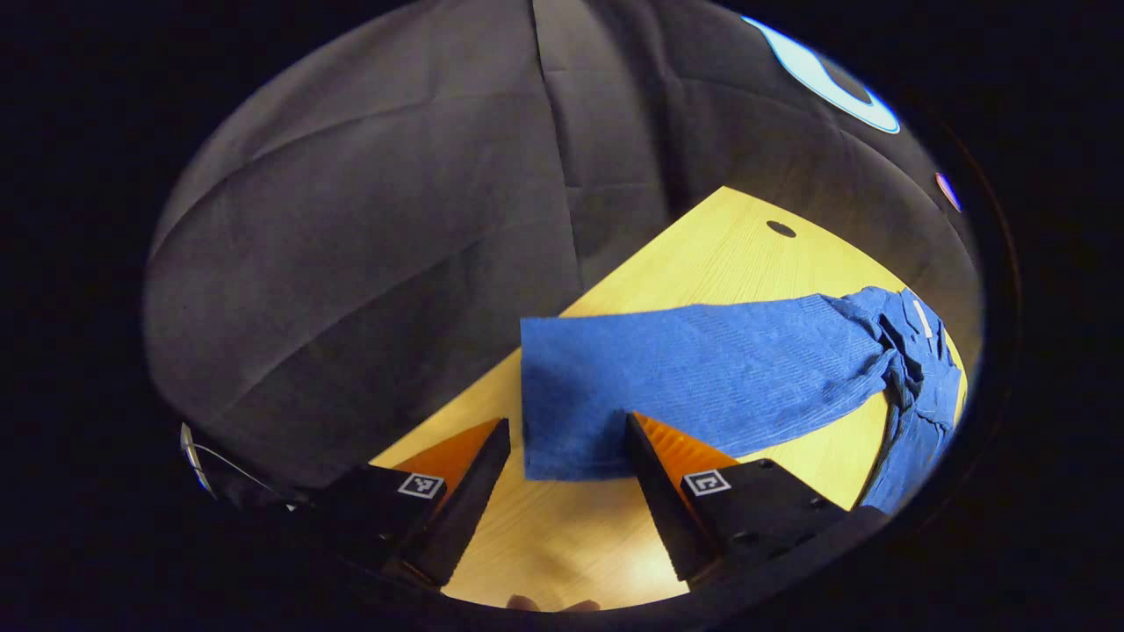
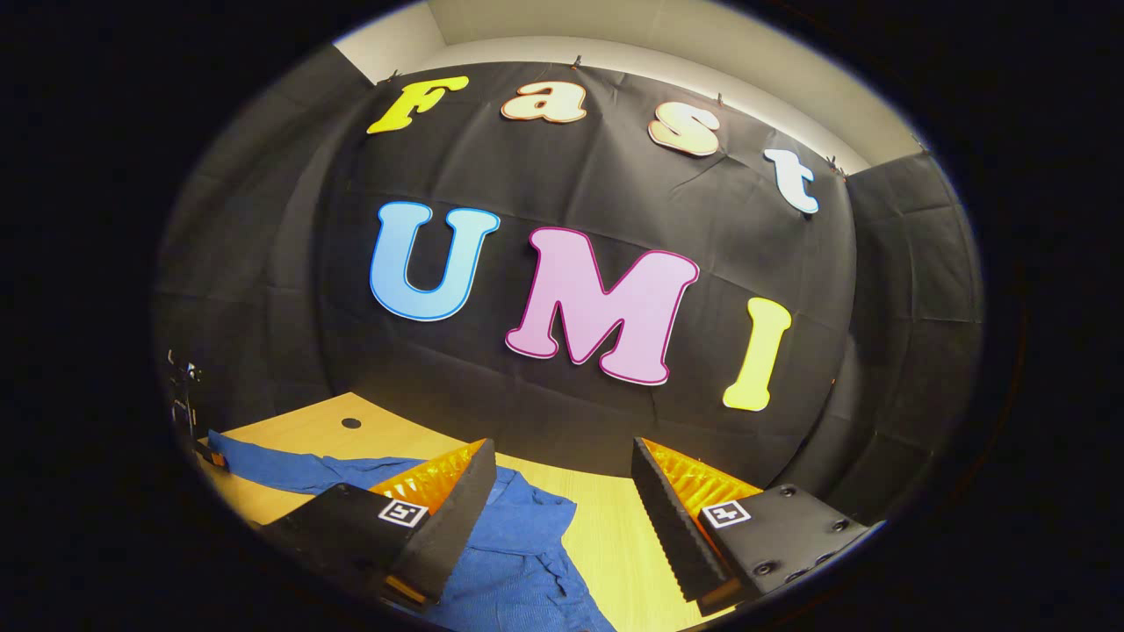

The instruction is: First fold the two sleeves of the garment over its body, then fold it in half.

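1. Left gripper view: the left gripper (image 1: pixel 566 443) hangs low over the table (image 1: pixel 571 535), tilted down toward it, fingers spread wide and holding nothing. The cuff end of the blue garment's sleeve (image 1: pixel 694 377) lies flat on the wood right between the two fingers, closer to the right-hand one, whose tip looks like it's just at the cuff's edge; can't tell if it actually touches.
2. Same view: the sleeve runs off to the right, where the rest of the garment (image 1: pixel 913 369) sits bunched and wrinkled near the table's far edge. There's a small dark hole (image 1: pixel 781 229) in the tabletop behind it, then the black cloth wall.
3. Right gripper view: the right gripper (image 2: pixel 562 478) is held higher and more level, facing the wall, also released with a wide gap. The garment lies crumpled on the table below, partly hidden behind the left-hand finger, with a sleeve trailing off left toward the hole.
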`<move>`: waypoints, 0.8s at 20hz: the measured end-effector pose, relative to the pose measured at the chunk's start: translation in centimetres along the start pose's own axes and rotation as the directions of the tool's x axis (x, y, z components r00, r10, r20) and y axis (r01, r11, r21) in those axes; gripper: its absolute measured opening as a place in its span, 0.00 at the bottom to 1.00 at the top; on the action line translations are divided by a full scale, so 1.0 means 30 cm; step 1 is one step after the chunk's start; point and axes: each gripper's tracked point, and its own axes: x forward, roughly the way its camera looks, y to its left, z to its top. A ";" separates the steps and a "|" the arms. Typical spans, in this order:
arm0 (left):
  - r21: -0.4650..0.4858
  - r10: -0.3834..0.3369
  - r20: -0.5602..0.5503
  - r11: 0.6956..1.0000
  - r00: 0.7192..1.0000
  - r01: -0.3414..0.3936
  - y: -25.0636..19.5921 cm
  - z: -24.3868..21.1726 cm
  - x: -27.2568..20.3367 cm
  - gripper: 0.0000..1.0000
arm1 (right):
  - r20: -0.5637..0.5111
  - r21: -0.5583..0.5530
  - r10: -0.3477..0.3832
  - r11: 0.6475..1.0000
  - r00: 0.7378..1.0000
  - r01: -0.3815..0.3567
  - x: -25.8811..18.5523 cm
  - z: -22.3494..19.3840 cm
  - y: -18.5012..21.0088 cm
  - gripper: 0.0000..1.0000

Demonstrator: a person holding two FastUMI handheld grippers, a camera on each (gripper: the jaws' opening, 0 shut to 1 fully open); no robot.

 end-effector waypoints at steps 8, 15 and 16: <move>-0.012 -0.015 -0.017 1.000 1.000 0.015 -0.034 0.003 -0.009 0.72 | -0.018 -0.013 0.056 0.998 0.998 -0.056 -0.032 -0.009 0.031 0.96; 0.044 -0.076 -0.033 0.996 0.997 0.078 -0.102 0.024 0.023 0.18 | -0.031 0.007 0.048 0.999 0.998 -0.048 -0.042 -0.041 -0.005 0.97; 0.039 -0.080 -0.030 0.996 0.996 0.081 -0.096 0.031 0.014 0.10 | -0.030 0.004 0.048 0.999 0.998 -0.048 -0.045 -0.040 -0.011 0.97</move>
